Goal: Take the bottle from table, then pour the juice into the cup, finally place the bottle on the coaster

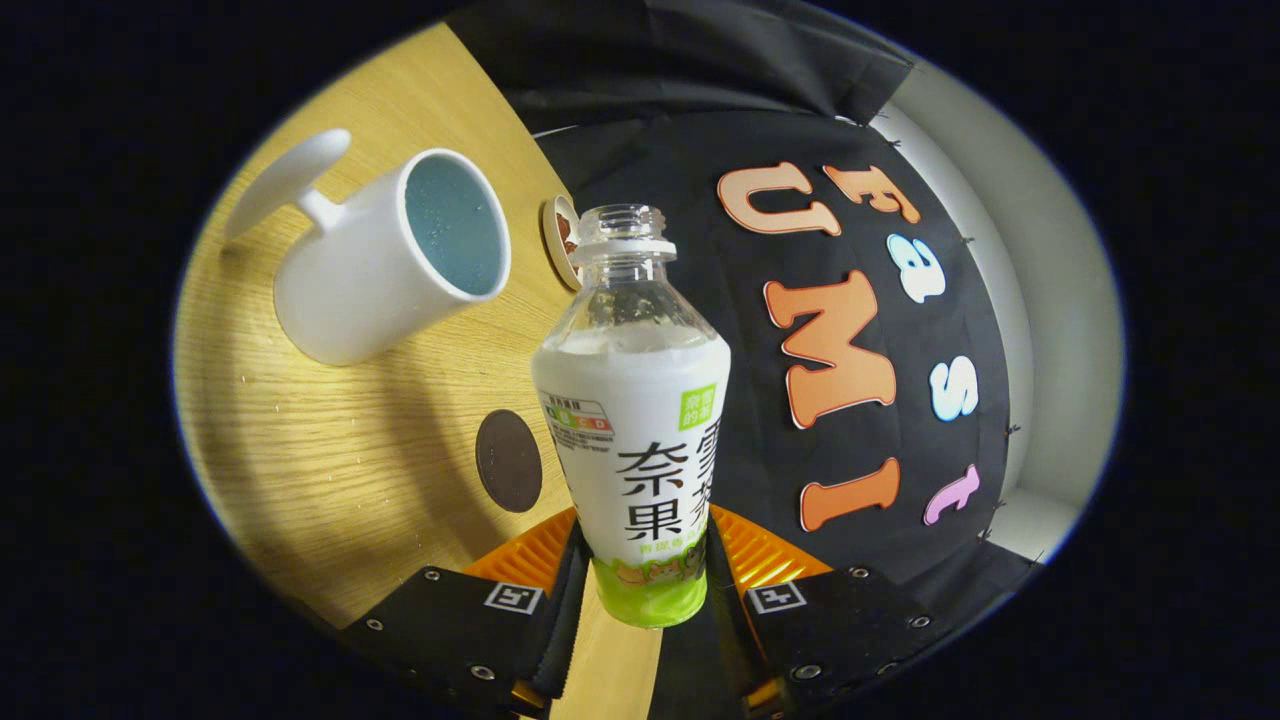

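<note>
We hold the claw [645, 590] clenched on the bottle [632, 420], one finger pressing each side of its lower body near the green band. The bottle stands between the fingers, uncapped, its open mouth pointing away from us; white contents fill the labelled part up to the shoulder, and the neck is clear. The whole scene sits tilted in our view. Just beside the bottle's lower half, a dark round coaster [509, 461] lies flat on the wooden counter [330, 480], with bare wood all around it. Beyond it stands the white cup [390, 255], handle turned away from the bottle, its open rim facing us. A small round lid-like disc [561, 240] shows behind the bottle's neck, near the counter's far edge, where the black booth wall begins.
</note>
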`<state>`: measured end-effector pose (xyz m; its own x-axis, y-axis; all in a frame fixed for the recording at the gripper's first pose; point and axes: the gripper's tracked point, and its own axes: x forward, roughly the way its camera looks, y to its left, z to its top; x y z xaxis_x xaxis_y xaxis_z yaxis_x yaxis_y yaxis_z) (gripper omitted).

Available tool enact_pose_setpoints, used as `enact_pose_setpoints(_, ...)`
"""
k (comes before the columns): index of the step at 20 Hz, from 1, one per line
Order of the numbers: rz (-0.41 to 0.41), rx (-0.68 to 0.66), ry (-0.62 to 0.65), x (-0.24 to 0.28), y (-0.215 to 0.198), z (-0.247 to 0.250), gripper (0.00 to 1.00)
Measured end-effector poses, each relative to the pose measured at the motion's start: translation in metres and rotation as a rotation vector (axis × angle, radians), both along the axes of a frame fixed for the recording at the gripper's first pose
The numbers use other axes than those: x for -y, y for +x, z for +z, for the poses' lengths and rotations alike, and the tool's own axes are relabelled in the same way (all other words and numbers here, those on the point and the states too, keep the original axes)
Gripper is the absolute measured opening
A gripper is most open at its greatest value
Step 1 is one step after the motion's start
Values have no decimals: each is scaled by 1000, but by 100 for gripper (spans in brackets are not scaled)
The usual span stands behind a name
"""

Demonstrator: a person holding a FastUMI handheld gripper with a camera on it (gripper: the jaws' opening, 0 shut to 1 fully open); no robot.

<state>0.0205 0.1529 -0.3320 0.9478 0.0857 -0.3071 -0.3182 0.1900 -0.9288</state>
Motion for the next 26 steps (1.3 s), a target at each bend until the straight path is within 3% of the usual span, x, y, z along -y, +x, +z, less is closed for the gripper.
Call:
enact_pose_setpoints(12, 131, 61, -203, -15, 13, 13, 60)
enact_pose_setpoints(26, 154, 90, -296, -18, 21, 20, 60)
